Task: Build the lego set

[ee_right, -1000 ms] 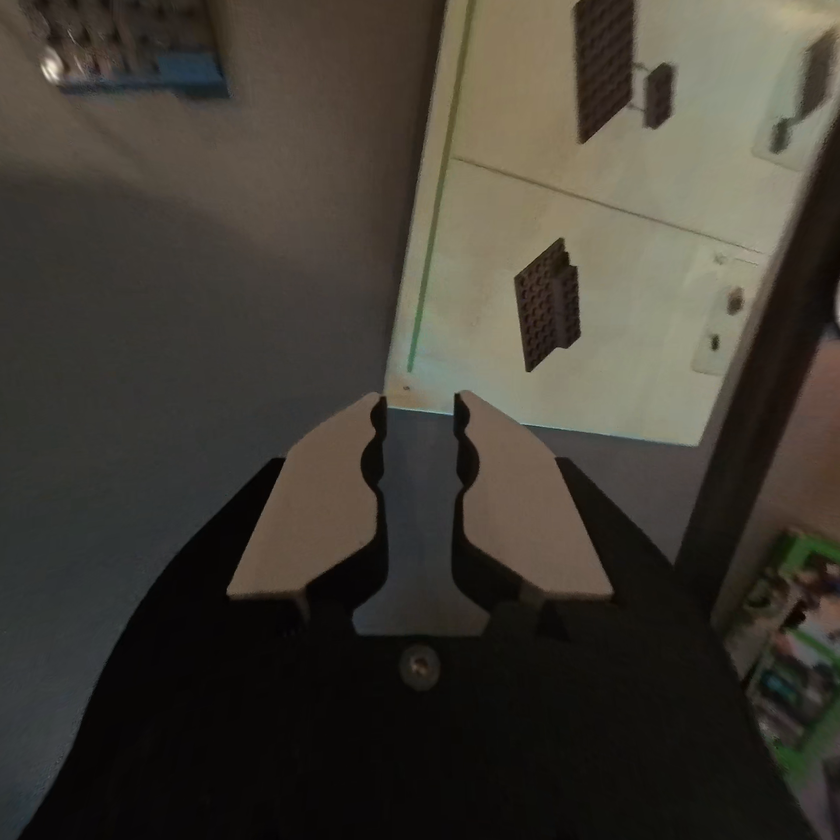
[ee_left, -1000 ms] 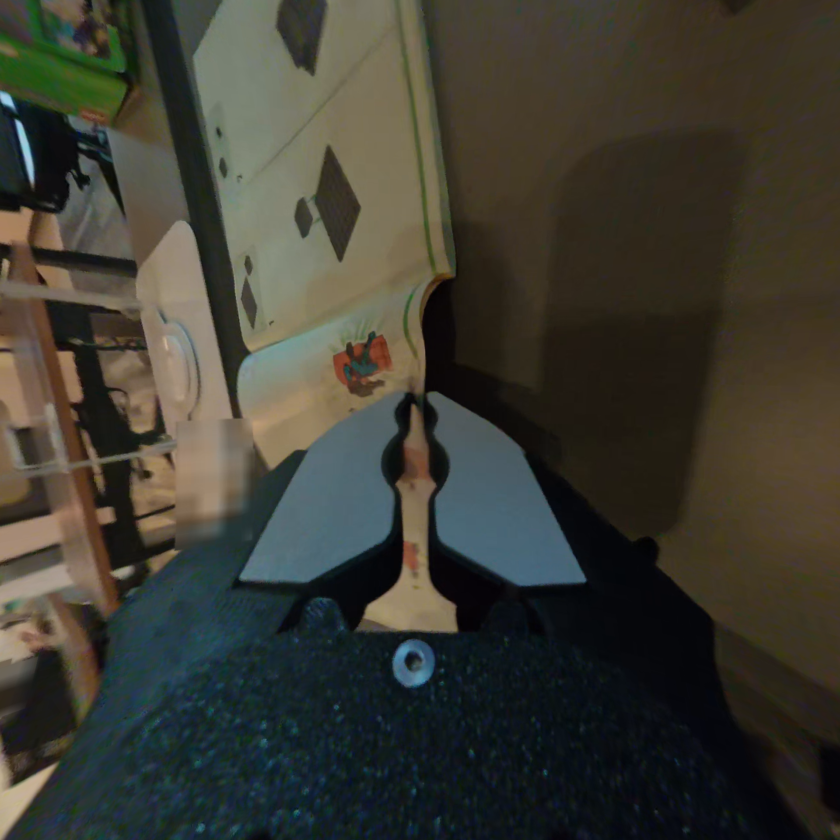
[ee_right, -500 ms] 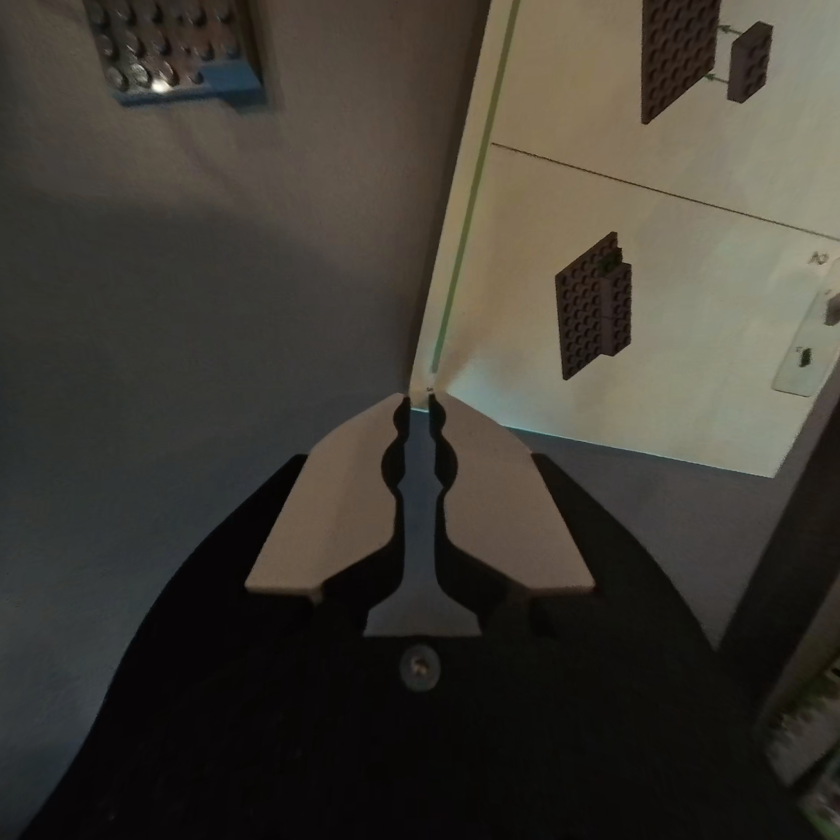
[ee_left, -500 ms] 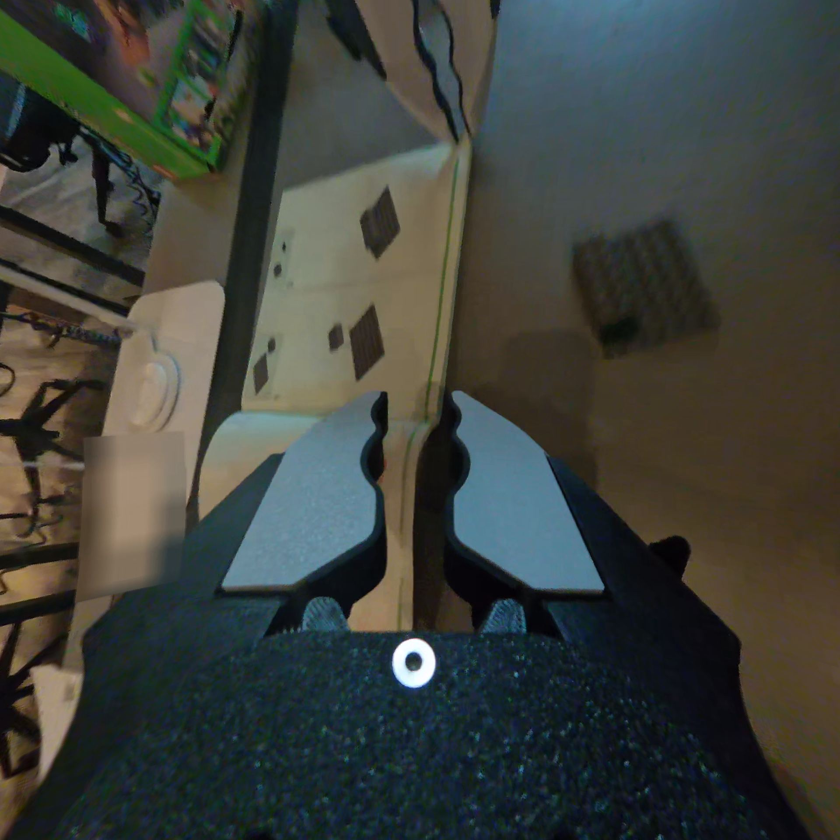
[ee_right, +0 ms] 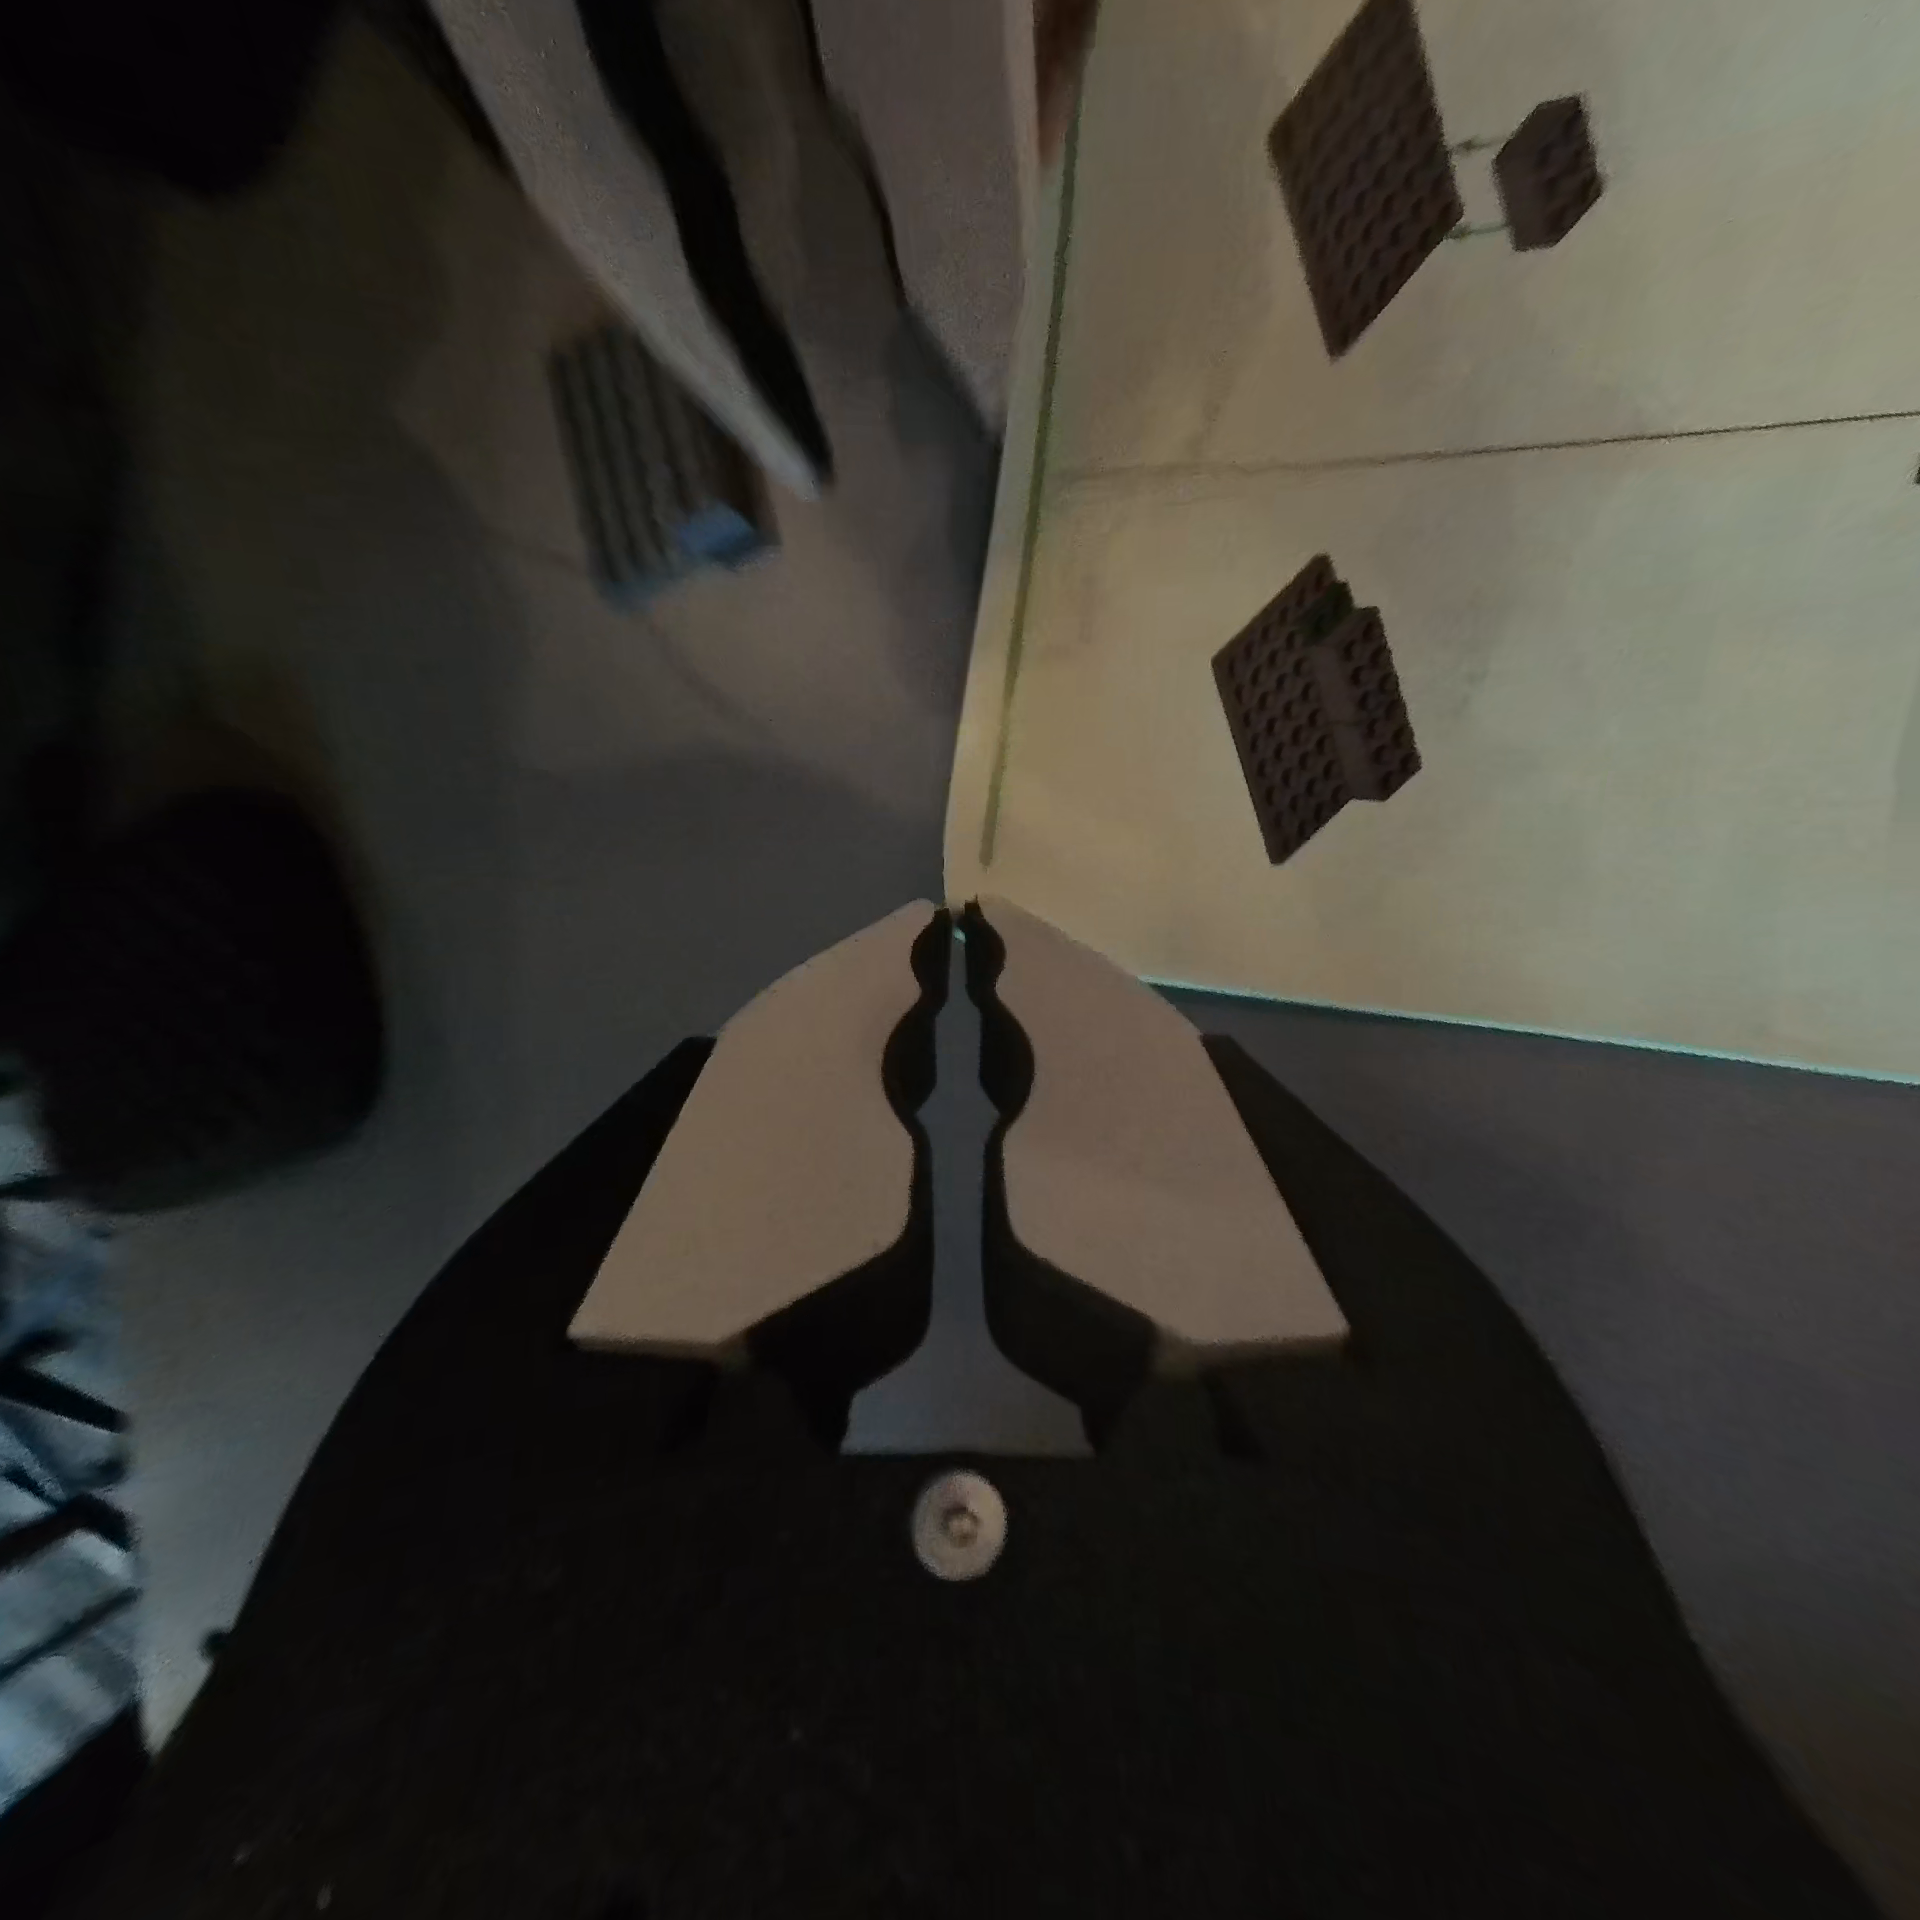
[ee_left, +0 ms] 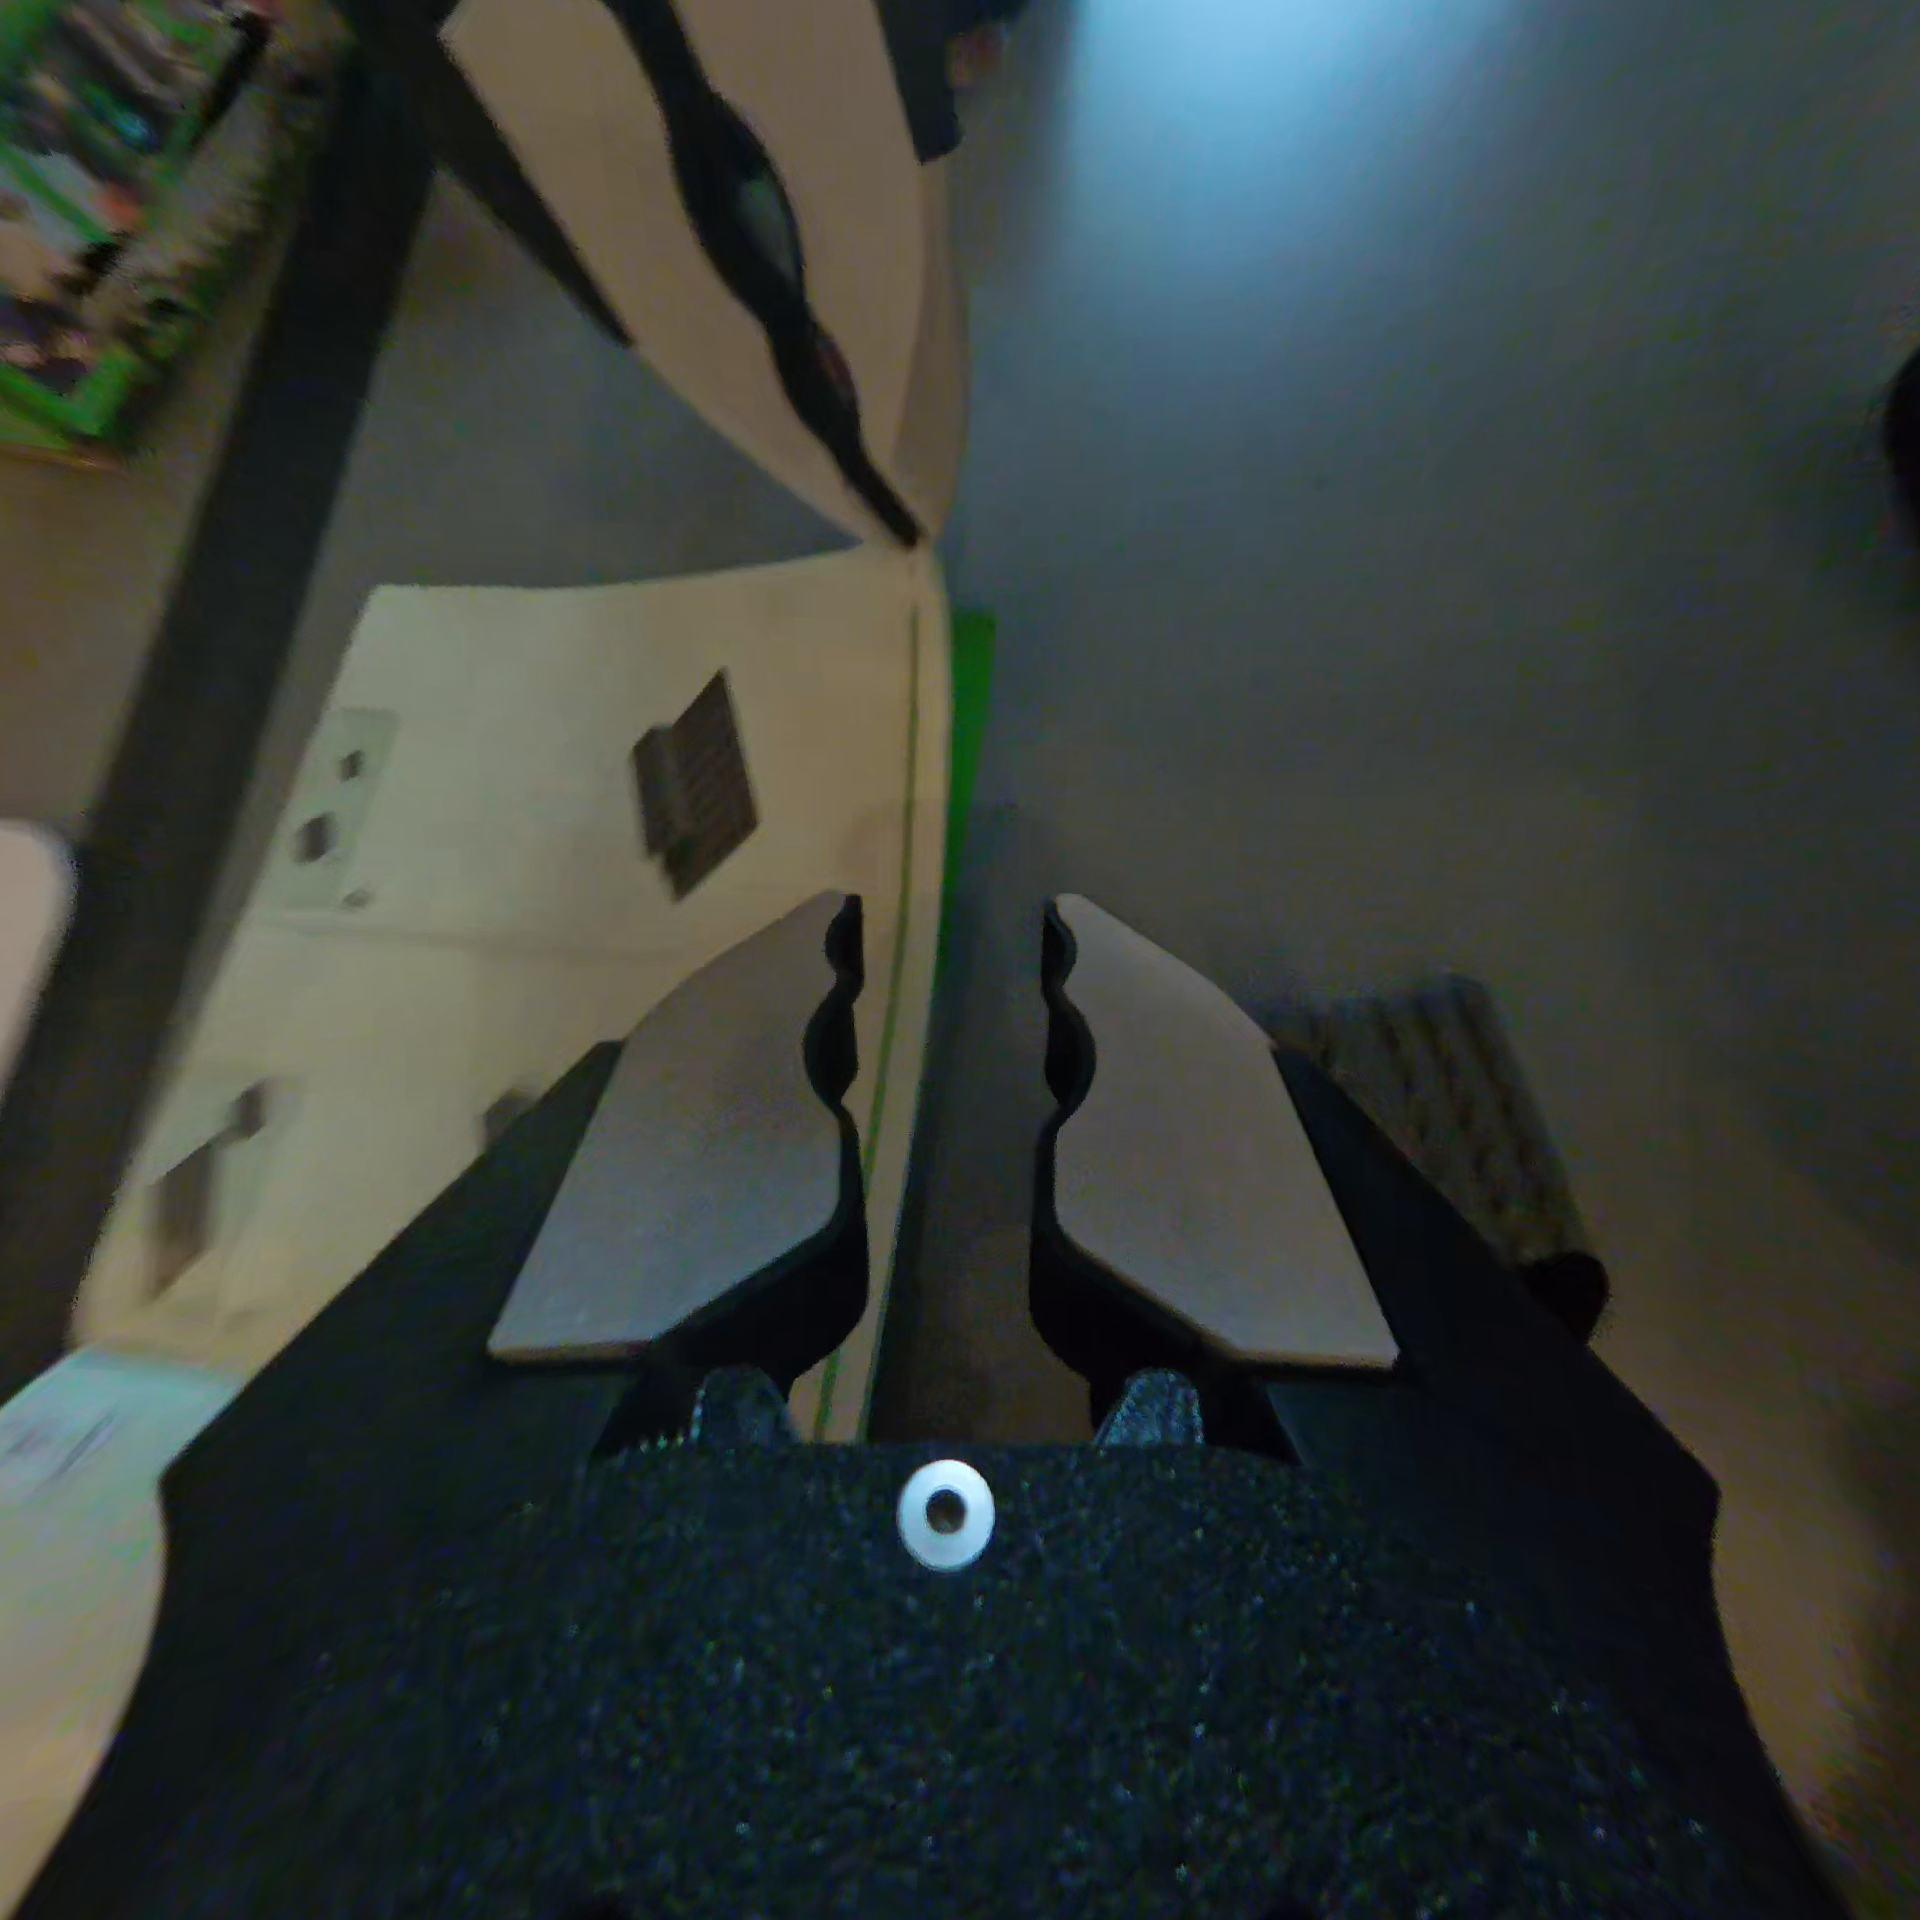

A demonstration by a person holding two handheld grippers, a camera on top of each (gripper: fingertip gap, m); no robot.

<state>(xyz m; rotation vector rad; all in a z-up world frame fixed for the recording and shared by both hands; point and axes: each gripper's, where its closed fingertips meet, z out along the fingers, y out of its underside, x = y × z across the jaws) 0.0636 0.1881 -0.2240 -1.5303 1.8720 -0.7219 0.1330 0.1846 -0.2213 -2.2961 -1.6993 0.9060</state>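
At the near corner of the instruction booklet [ee_right: 1455,727], the right gripper [ee_right: 958,914] is closed, fingertips pinching the page corner. The left gripper [ee_left: 948,914] is open and empty above the booklet's green-lined edge. Beyond, a grey studded plate [ee_right: 649,478] lies flat on the table [ee_left: 1455,520], its long axis running away from the right camera.

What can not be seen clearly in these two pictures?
- Left wrist view: the studded plate is blurred and partly behind the left gripper, which is open.
- Right wrist view: whether the right gripper pinches the instruction booklet corner is too small to tell.
- Right wrist view: the dark shape is unlit and blurred.
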